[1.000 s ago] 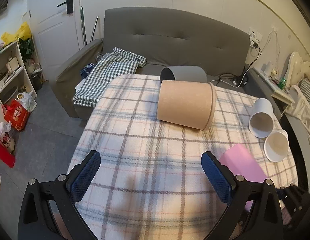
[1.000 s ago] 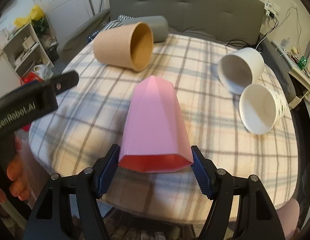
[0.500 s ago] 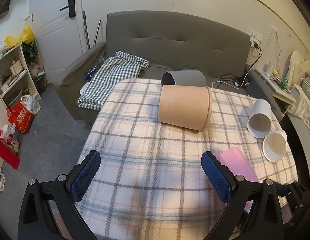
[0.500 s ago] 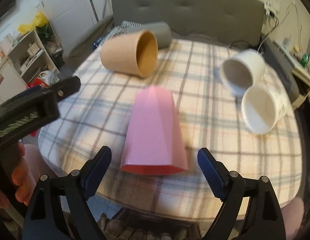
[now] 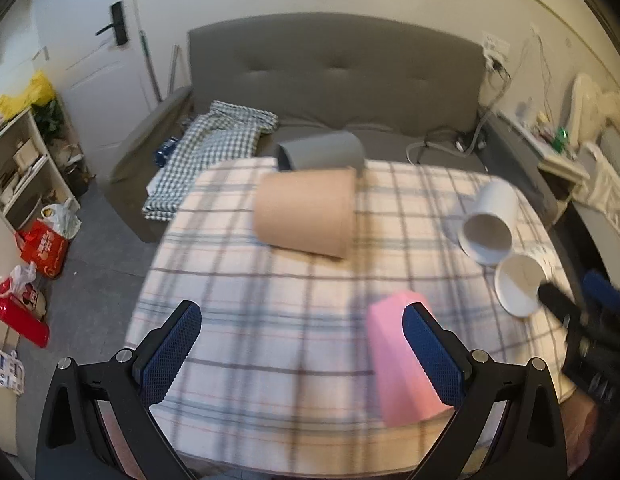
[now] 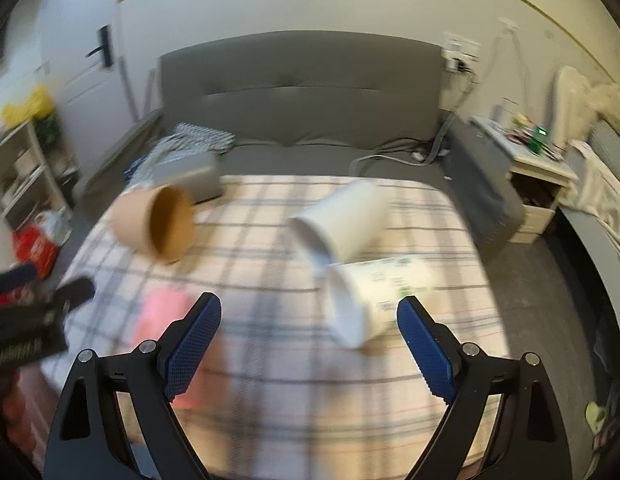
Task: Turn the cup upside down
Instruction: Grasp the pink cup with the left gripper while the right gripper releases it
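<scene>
Several cups lie on their sides on the plaid-covered table (image 5: 270, 320). A pink cup (image 5: 394, 360) lies near the front edge, partly behind my left gripper's right finger; it also shows blurred in the right wrist view (image 6: 162, 312). A tan cup (image 5: 306, 212) (image 6: 158, 224), a grey cup (image 5: 322, 152) (image 6: 190, 176) and two white cups (image 5: 490, 220) (image 5: 518, 284) lie further back. My left gripper (image 5: 302, 354) is open and empty. My right gripper (image 6: 310, 344) is open and empty, with the printed white cup (image 6: 374, 296) just beyond it.
A grey sofa (image 5: 334, 80) with a checked cloth (image 5: 214, 144) stands behind the table. Shelves and bags (image 5: 34, 208) are on the floor at the left. A bedside table (image 6: 538, 184) with clutter stands at the right. My right gripper shows at the left view's right edge (image 5: 582, 312).
My right gripper let go of the pink cup, opened and swung right toward the white cups. My left gripper pulled back and turned a little to the right.
</scene>
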`<control>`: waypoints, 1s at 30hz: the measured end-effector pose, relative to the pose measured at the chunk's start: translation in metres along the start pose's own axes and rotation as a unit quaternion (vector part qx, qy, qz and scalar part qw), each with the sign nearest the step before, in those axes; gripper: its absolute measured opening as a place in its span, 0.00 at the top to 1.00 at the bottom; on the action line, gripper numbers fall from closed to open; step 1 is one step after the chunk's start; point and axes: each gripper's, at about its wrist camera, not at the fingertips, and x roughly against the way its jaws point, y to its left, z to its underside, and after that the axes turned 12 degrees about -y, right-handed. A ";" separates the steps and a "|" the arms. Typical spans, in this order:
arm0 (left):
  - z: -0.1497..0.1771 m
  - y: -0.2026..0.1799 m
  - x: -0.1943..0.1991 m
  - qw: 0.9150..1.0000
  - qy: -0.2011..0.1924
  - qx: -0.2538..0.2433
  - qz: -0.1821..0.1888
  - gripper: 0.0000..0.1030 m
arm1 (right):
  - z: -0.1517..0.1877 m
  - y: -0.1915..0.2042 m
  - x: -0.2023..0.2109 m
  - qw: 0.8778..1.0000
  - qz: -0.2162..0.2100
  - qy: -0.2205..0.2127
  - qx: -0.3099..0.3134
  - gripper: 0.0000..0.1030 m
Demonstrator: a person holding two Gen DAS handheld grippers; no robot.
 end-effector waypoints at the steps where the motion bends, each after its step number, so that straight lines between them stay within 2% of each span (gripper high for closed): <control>1: 0.002 -0.007 -0.002 1.000 0.007 -0.005 0.003 0.00 | -0.001 -0.008 -0.003 1.000 0.009 -0.002 -0.006 0.12; 7: 0.008 -0.044 -0.023 0.998 0.052 -0.034 0.022 0.00 | 0.004 -0.043 -0.017 0.999 0.025 0.011 -0.046 0.12; 12: 0.005 -0.063 -0.045 0.995 0.085 -0.047 0.026 0.00 | 0.012 -0.052 -0.030 0.998 0.027 0.030 -0.057 0.12; 22: 0.014 -0.060 -0.085 0.985 0.168 -0.018 0.029 0.02 | 0.016 -0.050 -0.055 0.997 0.012 0.053 -0.060 0.12; 28: 0.013 -0.057 -0.092 0.981 0.189 -0.002 0.042 0.02 | 0.018 -0.052 -0.063 0.996 0.012 0.058 -0.068 0.12; 29: 0.012 -0.057 -0.092 0.980 0.192 0.000 0.045 0.05 | 0.017 -0.052 -0.063 0.996 0.012 0.058 -0.067 0.12; 30: 0.011 -0.057 -0.093 0.980 0.194 0.002 0.051 0.16 | 0.017 -0.052 -0.064 0.996 0.011 0.058 -0.066 0.12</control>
